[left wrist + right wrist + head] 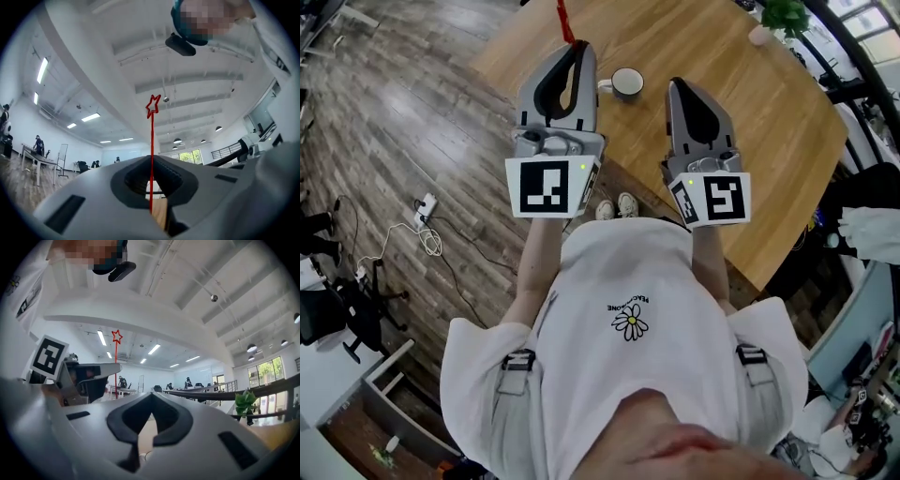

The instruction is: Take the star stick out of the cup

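Head view – cup: white mug (627, 82) with a dark rim stands on the wooden table (769, 131); its contents cannot be made out.
Head view – stick: red star stick (565, 21) is outside the mug, rising from the left gripper (577, 49) just beside it.
Head view – writing: the shirt (628, 272) bears a daisy logo; the lettering is too small to read.
Left gripper view – jaws: pinched on the stick's thin stem, star uppermost.
Right gripper view – jaws: the right gripper (151, 397) has its tips together with nothing between them; the star stick shows to its left.

wooden table (787, 141) bearing potted plant (780, 17); power strip (425, 203) on floor (403, 94).
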`<action>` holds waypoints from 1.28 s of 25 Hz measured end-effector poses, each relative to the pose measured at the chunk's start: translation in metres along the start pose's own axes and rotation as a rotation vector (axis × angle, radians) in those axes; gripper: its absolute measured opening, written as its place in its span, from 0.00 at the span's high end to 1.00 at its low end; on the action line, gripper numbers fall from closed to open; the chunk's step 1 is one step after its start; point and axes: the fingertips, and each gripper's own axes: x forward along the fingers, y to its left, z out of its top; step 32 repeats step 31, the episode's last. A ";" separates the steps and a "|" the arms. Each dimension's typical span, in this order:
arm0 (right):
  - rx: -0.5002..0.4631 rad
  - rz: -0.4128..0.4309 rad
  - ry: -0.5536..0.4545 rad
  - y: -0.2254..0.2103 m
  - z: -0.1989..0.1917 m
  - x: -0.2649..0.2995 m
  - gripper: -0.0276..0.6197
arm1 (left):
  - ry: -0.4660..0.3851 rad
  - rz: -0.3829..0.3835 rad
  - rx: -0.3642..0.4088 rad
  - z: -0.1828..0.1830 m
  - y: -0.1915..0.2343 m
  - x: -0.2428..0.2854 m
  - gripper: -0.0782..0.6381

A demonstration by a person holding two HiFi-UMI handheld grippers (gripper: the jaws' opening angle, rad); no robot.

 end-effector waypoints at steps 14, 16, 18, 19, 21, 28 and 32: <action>-0.052 0.044 -0.021 0.020 0.005 -0.006 0.95 | 0.023 0.119 0.029 -0.010 0.004 -0.050 0.85; -0.050 0.043 -0.024 0.020 0.006 -0.007 0.95 | 0.052 0.120 0.026 -0.013 0.004 -0.050 0.85; -0.050 0.044 -0.025 0.021 0.007 -0.008 0.95 | 0.070 0.121 0.019 -0.015 0.006 -0.048 0.85; -0.050 0.044 -0.025 0.021 0.007 -0.008 0.95 | 0.072 0.123 0.015 -0.015 0.006 -0.048 0.85; -0.053 0.043 -0.025 0.020 0.007 -0.008 0.95 | 0.075 0.129 0.015 -0.016 0.007 -0.047 0.85; -0.068 0.043 -0.028 0.022 0.008 -0.008 0.95 | 0.075 0.134 -0.001 -0.017 0.010 -0.049 0.85; -0.069 0.043 -0.027 0.023 0.008 -0.007 0.95 | 0.073 0.135 0.004 -0.017 0.012 -0.049 0.85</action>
